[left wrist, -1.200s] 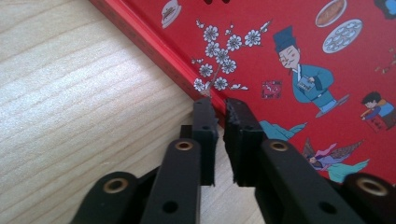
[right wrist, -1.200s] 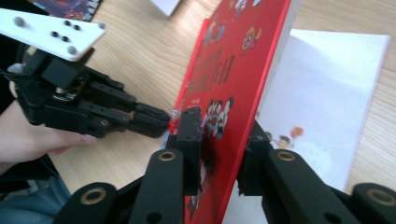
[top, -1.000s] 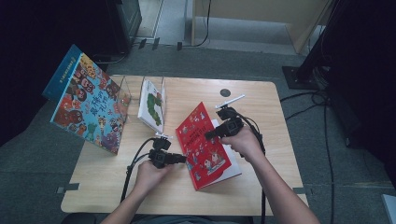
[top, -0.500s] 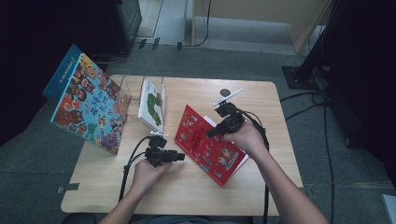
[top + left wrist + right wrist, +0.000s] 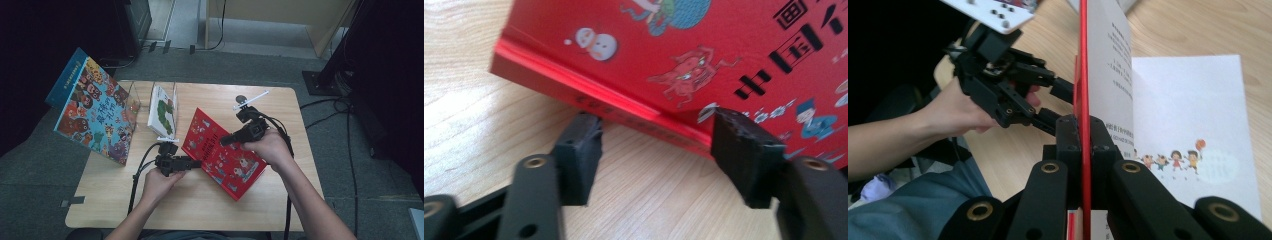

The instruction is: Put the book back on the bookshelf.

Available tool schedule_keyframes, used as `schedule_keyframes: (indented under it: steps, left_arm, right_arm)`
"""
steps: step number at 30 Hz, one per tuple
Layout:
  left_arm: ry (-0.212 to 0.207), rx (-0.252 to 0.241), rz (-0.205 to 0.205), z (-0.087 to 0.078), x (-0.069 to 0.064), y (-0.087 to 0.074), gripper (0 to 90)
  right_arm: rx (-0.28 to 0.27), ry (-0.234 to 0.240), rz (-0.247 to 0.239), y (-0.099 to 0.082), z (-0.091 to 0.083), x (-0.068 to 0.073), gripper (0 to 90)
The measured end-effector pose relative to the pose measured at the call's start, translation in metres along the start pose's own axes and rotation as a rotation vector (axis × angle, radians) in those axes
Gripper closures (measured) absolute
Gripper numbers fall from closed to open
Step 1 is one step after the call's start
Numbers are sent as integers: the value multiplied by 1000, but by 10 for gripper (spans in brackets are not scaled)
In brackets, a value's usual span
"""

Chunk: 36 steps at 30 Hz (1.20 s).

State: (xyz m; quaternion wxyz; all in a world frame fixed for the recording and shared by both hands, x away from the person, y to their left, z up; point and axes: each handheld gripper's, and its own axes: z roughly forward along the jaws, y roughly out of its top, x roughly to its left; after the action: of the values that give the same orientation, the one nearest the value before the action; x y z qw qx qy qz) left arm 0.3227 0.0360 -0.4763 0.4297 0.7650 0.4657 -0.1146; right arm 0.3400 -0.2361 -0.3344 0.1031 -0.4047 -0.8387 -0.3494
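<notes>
Jaws of the right gripper (image 5: 1082, 131) are clamped flat on the raised front cover of the red picture book (image 5: 222, 152), the red board pinched edge-on between the two black pads in the right gripper view. That cover stands lifted off the white first page (image 5: 1193, 120), which lies open on the wooden table (image 5: 200, 210) with a row of small cartoon children printed near its lower edge.

At about nine o'clock from the book in the high view, the left gripper (image 5: 192, 163) points toward the book's lower left edge. Its jaws have just been opening and now stand apart; in the left gripper view the two pads (image 5: 579, 150) sit either side of the book's red edge without pressing on it, the cover rising above them and bare table below.

At roughly eleven o'clock from the red book, near the table's far side, stands a clear book holder (image 5: 131, 92) with see-through dividers. One slot holds a white-and-green book (image 5: 164, 111) upright. Leaning against the holder's left side, at ten o'clock and hanging past the table's edge, is a large book with a blue spine and a crowded cartoon cover (image 5: 95, 112). A small dark round thing (image 5: 241, 98) lies at twelve o'clock, near the far table edge; what it is I cannot tell.
</notes>
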Motion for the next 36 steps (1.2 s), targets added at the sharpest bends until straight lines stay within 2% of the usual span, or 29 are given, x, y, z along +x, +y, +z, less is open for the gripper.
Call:
schedule_keyframes:
  steps: [4,6,8,9,10,11,12,13,14,16,17,18,19,20,21,23,27,29,36]
  left_arm:
    - [-48,-25,-9,-6,1,4,311]
    - [-101,-40,-16,-8,2,7,264]
    - [-139,-54,4,-11,0,9,244]
    - [-167,-75,5,-13,-1,10,222]
    - [-215,-102,9,-16,-2,11,217]
    - [-238,-125,24,-20,-4,13,210]
    - [-228,-175,40,-27,-7,14,212]
    - [-222,-191,86,-33,-9,15,259]
    - [-224,-200,112,-38,-10,17,317]
    - [-284,-211,130,-50,-8,22,456]
    - [-295,-207,150,-54,-8,24,513]
    - [-306,-202,170,-57,-9,26,560]
    - [-316,-195,215,-63,-12,28,616]
    - [-311,-191,245,-67,-16,31,676]
    - [-306,-185,257,-71,-19,33,695]
    - [-282,-172,274,-77,-22,39,712]
    - [-243,-165,343,-87,-30,47,732]
    - [-221,-143,380,-90,-35,52,741]
    - [-193,-124,472,-95,-45,55,768]
  right_arm:
    - [-52,67,-15,-11,-2,-6,879]
    - [-103,117,-29,-20,-4,-11,877]
    - [-142,152,-44,-28,-5,-16,878]
    - [-144,179,-53,-32,-6,-18,878]
    - [-154,204,-65,-36,-6,-20,881]
    - [-157,225,-66,-40,-5,-23,888]
    - [-146,252,-83,-44,-3,-25,889]
    - [-148,273,-94,-48,-1,-28,890]
    - [-144,296,-88,-52,1,-32,890]
    - [-140,307,-115,-60,8,-37,886]
    - [-156,309,-139,-62,10,-39,874]
    - [-176,289,-171,-62,11,-39,853]
    - [-188,270,-189,-62,12,-39,815]
    - [-213,214,-217,-61,12,-39,769]
    - [-222,206,-226,-59,12,-40,763]
    - [-245,188,-232,-56,10,-39,734]
    - [-285,144,-265,-50,9,-34,684]
    - [-299,123,-272,-49,10,-34,660]
    - [-298,113,-287,-48,10,-34,624]
